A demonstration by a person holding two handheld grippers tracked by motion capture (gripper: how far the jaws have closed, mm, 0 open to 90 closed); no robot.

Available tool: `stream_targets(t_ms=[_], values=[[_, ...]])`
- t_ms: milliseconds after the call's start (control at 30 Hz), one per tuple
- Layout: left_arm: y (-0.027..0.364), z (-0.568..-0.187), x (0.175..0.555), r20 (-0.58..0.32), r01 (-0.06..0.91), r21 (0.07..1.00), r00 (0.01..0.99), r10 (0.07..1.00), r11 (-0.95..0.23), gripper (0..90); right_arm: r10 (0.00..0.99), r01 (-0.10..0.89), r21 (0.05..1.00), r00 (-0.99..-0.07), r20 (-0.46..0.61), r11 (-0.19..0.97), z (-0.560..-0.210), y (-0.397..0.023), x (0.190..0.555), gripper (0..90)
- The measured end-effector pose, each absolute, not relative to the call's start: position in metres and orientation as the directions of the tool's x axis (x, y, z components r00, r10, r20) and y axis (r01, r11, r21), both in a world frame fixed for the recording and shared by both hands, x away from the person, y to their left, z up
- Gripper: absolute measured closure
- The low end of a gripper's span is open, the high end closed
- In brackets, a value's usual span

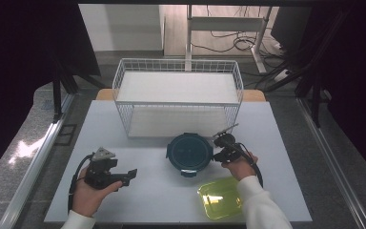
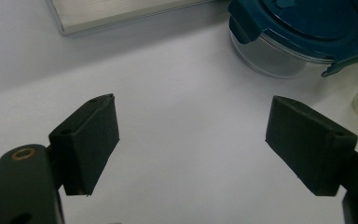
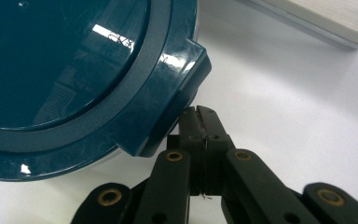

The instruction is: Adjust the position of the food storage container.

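The round glass container (image 1: pixel 189 153) with its dark teal lid (image 3: pixel 70 70) sat near the middle of the bench (image 1: pixel 147 191), just in front of the white wire basket (image 1: pixel 178 93). Its lid was on, and clip tabs stuck out from the rim; in the left gripper view the clear glass wall showed beneath the lid, with one tab standing out at the side.

The right gripper (image 1: pixel 225 149) lay at the container's right side, held in the person's right hand (image 1: pixel 240 167). Its jaws were pressed together with nothing between them — in the right gripper view the closed tips sat just under one of the lid's tabs, right up against the rim, though whether they actually touched it could not be told.

The left gripper (image 1: pixel 131 174) rested well apart from the container, toward the front left of the bench, cradled in the left hand (image 1: pixel 91 193). Its jaws stood wide apart and empty, pointing across the bare bench toward the container.

A yellow-green translucent lid (image 1: pixel 220 198) lay flat near the front edge of the bench, just below the right hand and partly under the white sleeve (image 1: pixel 262 205). The basket held a white flat board — its near edge showed in both gripper views.
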State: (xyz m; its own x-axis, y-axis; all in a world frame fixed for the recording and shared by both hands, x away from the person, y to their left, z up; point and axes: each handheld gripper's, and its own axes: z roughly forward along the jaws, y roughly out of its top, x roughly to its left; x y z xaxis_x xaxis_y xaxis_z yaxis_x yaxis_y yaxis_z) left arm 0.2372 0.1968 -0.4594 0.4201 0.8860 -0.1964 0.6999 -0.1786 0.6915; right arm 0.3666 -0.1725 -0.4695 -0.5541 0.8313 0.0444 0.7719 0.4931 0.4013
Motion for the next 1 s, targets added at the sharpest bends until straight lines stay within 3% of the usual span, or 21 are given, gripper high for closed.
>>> stream_targets(t_ms=[733,1000], values=[[0.2,-0.461,0.238,-0.203,0.704,0.69,0.411,0.889,-0.167,16.9,0.824,0.765,0.404,-0.565,0.046,0.503,-0.472,-0.161,0.368,88.9],[0.204,-0.461,0.237,-0.212,0.707,0.69,0.399,0.892,-0.153,16.9,0.836,0.758,0.461,-0.545,0.057,0.462,-0.452,-0.178,0.361,88.9]])
